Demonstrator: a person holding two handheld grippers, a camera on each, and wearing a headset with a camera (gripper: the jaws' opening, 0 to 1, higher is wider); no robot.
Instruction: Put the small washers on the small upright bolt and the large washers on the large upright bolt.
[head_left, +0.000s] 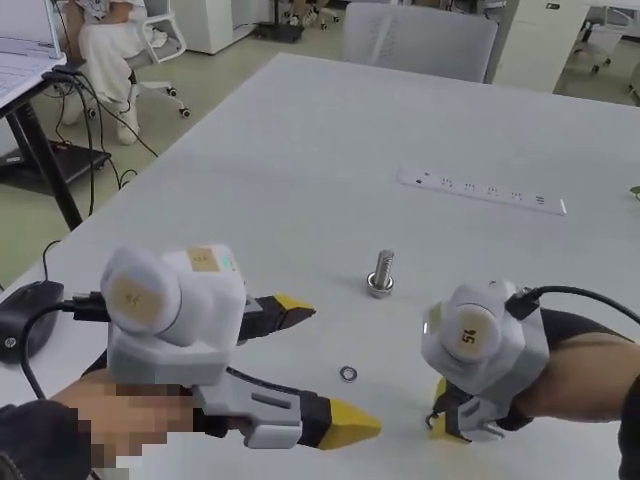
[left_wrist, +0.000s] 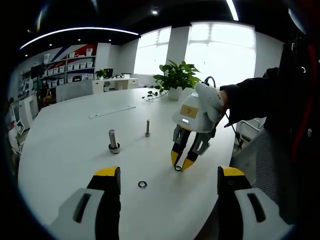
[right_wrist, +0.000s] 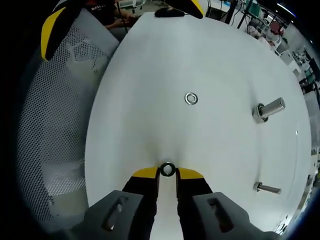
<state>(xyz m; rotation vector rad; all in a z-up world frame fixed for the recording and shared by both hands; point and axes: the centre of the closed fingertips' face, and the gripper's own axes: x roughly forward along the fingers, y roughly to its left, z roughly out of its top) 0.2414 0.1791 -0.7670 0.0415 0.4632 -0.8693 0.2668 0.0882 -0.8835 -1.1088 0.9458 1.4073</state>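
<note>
The right gripper pinches a small washer at the table. The left gripper is released, jaws wide, beside a second washer.

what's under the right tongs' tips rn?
A washer, pinched between the right tongs' tips, at the white table. In the head view the tongs' body covers it; whether it is lifted cannot be told.

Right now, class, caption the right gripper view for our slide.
Right gripper nips one washer on the white table; a loose washer, large bolt and small bolt wait ahead.
</note>
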